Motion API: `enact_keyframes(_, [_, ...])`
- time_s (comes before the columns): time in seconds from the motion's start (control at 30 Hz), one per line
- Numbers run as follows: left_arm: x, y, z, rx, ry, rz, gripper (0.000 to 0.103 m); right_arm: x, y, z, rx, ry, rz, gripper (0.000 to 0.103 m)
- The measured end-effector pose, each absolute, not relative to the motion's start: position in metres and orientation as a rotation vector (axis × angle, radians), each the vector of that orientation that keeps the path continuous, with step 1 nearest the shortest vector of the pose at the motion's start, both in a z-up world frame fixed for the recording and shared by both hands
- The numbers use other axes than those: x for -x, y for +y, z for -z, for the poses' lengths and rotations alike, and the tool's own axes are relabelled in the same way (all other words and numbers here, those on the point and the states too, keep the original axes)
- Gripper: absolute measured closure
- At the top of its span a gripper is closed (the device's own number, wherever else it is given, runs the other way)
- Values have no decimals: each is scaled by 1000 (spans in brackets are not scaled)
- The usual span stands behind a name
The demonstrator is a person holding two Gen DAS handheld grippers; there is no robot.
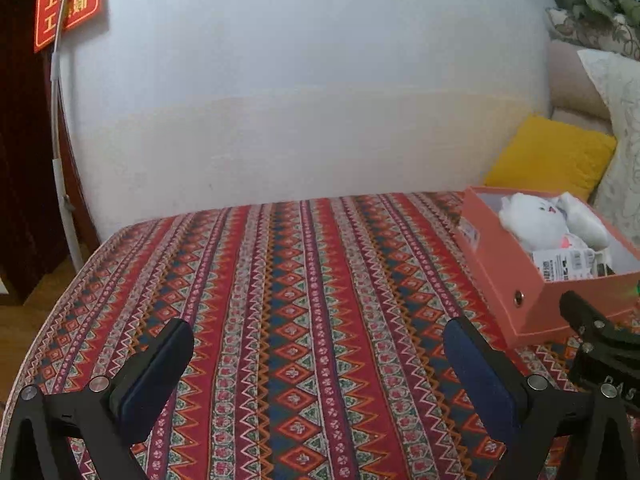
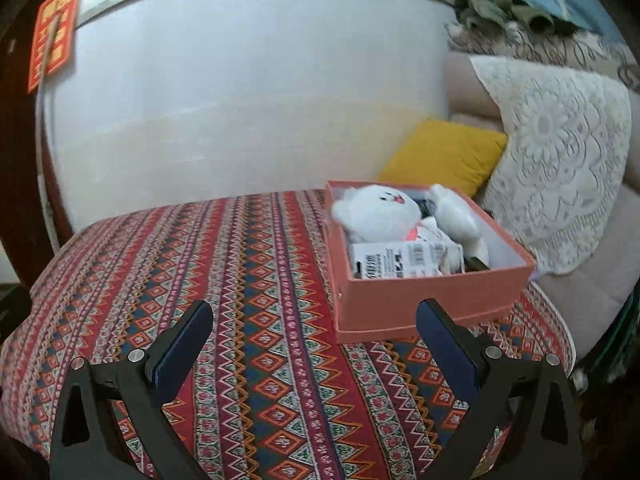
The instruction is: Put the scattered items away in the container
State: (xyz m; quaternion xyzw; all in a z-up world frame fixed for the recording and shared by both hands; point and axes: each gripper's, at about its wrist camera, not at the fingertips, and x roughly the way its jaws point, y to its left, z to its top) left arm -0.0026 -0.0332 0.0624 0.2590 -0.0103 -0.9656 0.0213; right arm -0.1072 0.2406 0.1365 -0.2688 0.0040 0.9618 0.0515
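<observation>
A salmon-pink open box [image 2: 416, 300] stands on the patterned tablecloth [image 2: 260, 280] at the right. Inside it lie a white plush toy [image 2: 376, 212], a second white soft item [image 2: 456, 216] and a white printed package [image 2: 400, 260]. My right gripper [image 2: 316, 328] is open and empty, just in front of the box's near wall. My left gripper [image 1: 316, 344] is open and empty over the bare cloth, left of the box [image 1: 516, 280]. The plush toy [image 1: 532, 216] and package [image 1: 568, 264] show in the left wrist view. Part of the right gripper's body [image 1: 600, 344] shows at the right edge there.
A white wall [image 1: 304, 100] rises behind the table. A yellow cushion [image 2: 444, 156] and a sofa with a white lace cover [image 2: 560, 160] stand to the right. A red sign [image 1: 68, 0] and a white pole [image 1: 60, 128] are at the left.
</observation>
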Motion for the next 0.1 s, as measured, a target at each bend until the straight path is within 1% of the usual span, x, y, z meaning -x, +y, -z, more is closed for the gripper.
enact_keyframes(0.1, [0, -45, -62, -763, 10, 3013, 0, 109, 229, -134, 823, -27, -2948, 0])
